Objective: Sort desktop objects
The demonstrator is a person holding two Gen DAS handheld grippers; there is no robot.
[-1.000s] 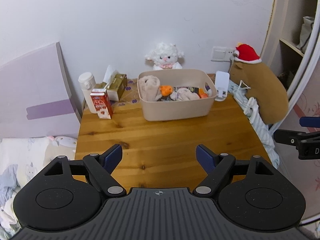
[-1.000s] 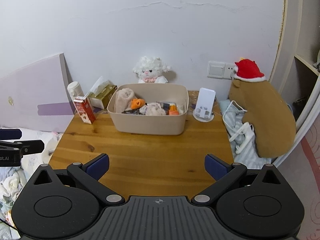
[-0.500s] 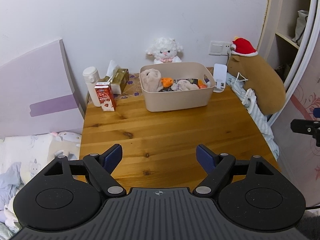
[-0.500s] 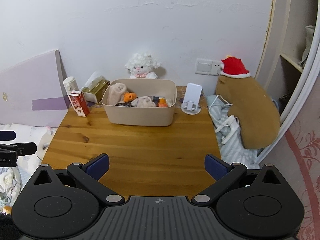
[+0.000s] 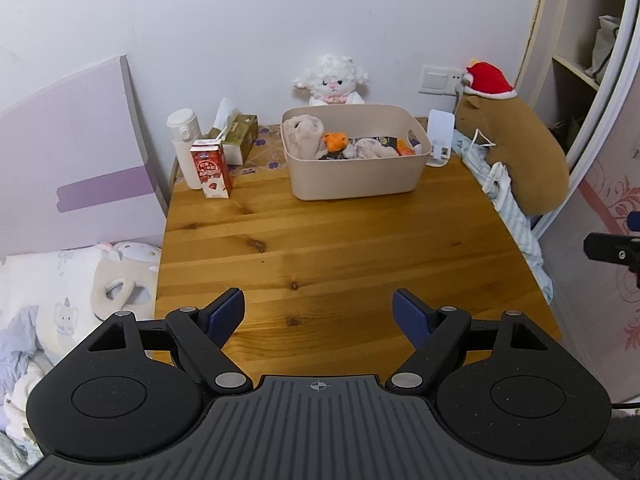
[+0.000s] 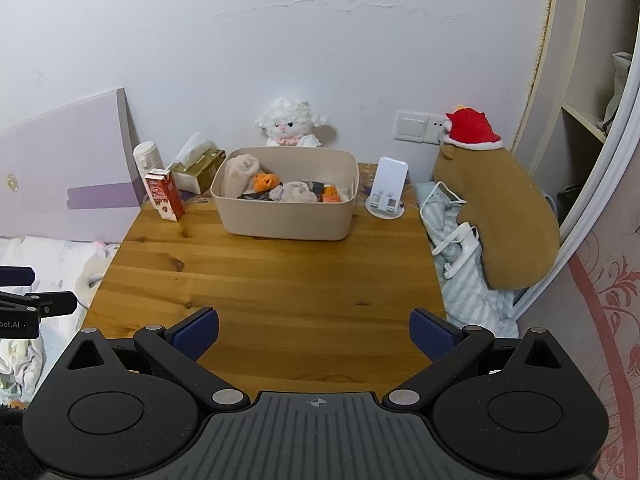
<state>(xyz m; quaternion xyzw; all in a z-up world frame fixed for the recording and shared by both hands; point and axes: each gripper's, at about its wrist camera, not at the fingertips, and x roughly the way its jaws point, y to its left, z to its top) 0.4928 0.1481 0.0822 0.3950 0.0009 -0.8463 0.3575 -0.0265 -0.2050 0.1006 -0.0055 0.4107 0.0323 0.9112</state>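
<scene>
A beige bin (image 5: 356,182) (image 6: 286,222) stands at the back of the wooden table (image 5: 340,256) (image 6: 272,280). It holds soft toys and small items, among them an orange one (image 5: 335,141) (image 6: 266,181). My left gripper (image 5: 319,314) is open and empty above the table's near edge. My right gripper (image 6: 314,334) is open and empty, also above the near edge. Both are far from the bin.
A red carton (image 5: 211,168) (image 6: 164,195), a white bottle (image 5: 185,140), a tissue box (image 5: 236,136) and a white lamb toy (image 5: 331,82) stand at the back. A white phone stand (image 6: 390,192) is right of the bin. A brown plush (image 6: 500,216) lies off the right edge.
Both grippers have pulled back and up from the table, so the bin and the back objects look smaller. Both stay open and empty.
</scene>
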